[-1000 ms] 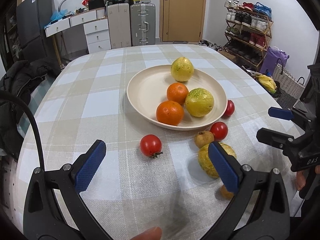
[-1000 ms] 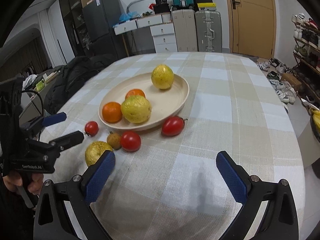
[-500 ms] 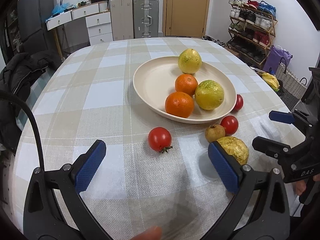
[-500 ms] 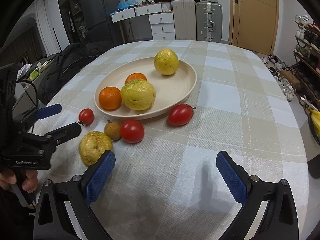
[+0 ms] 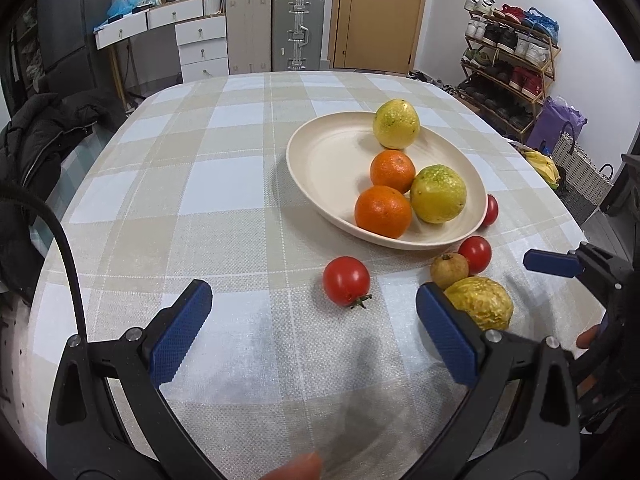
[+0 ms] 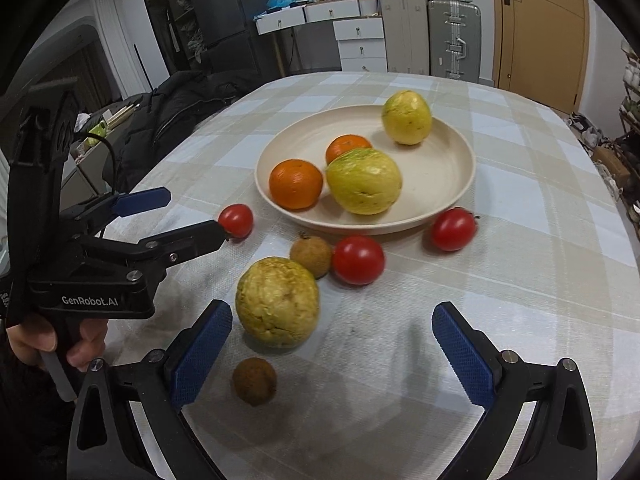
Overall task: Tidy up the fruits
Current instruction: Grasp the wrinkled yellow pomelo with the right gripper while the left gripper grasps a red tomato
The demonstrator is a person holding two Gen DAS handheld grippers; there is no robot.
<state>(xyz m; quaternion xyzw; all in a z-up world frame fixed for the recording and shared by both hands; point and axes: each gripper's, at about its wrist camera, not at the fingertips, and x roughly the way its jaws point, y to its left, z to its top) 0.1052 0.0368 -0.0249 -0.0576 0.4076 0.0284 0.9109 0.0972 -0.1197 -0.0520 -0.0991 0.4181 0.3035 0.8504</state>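
Note:
A cream plate (image 5: 332,160) (image 6: 444,172) on the checked table holds two oranges (image 5: 383,211) and two yellow-green fruits (image 5: 438,194). Loose on the cloth lie three red tomatoes (image 5: 346,280) (image 6: 357,259) (image 6: 453,228), a rough yellow fruit (image 5: 482,302) (image 6: 277,301) and two small brown fruits (image 6: 311,256) (image 6: 255,380). My left gripper (image 5: 314,332) is open and empty, just short of the nearest tomato. My right gripper (image 6: 332,352) is open and empty, the rough yellow fruit just ahead of its left finger.
A black jacket (image 5: 44,136) hangs over a chair at the table's left edge. Suitcases (image 5: 298,28), white drawers and a door stand behind. A shoe rack (image 5: 508,64) and baskets stand to the right.
Both grippers have moved forward and lower over the table towards the loose fruit. The fruit has not moved. Both stay open.

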